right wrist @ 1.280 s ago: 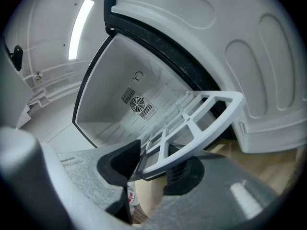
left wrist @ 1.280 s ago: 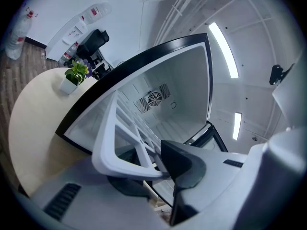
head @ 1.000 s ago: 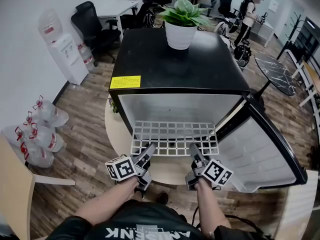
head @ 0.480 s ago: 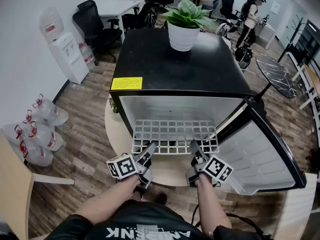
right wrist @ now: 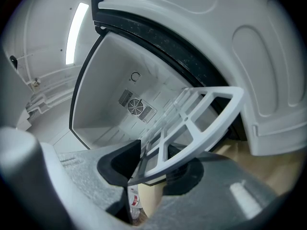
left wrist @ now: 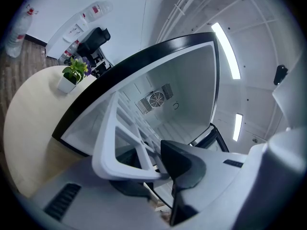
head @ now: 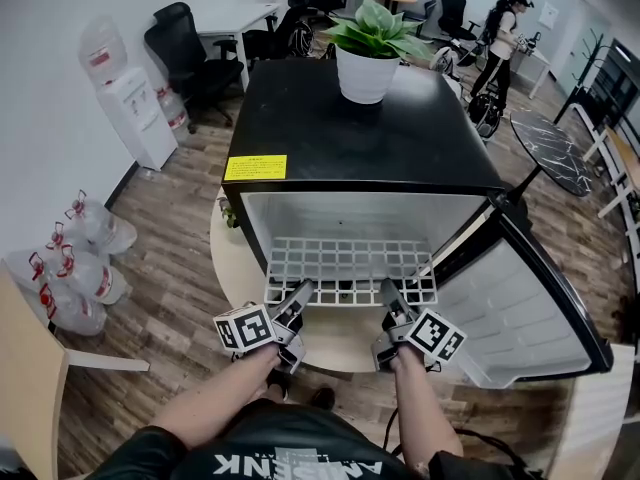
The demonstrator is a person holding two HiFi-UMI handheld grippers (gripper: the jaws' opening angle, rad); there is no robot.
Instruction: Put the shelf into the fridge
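A white grid shelf (head: pixel 350 268) lies level, most of it inside the open black mini fridge (head: pixel 360 138), its near edge sticking out of the front. My left gripper (head: pixel 300 293) is shut on the shelf's near left edge, and the frame (left wrist: pixel 112 150) sits pressed between its dark pads. My right gripper (head: pixel 388 291) is shut on the near right edge, with the shelf (right wrist: pixel 201 123) clamped between its pads. Both gripper views look into the white fridge interior with a round fan vent (right wrist: pixel 135 107) on the back wall.
The fridge door (head: pixel 530 308) hangs open to the right. A potted plant (head: pixel 368 48) stands on the fridge top. The fridge sits on a round pale table (head: pixel 235 268). A water dispenser (head: pixel 125 98), bottles (head: pixel 75 258), office chairs and a person (head: pixel 497 28) are around.
The shelf and both grippers hold nearly the same place; the shelf sits very slightly deeper in the fridge than a second ago.
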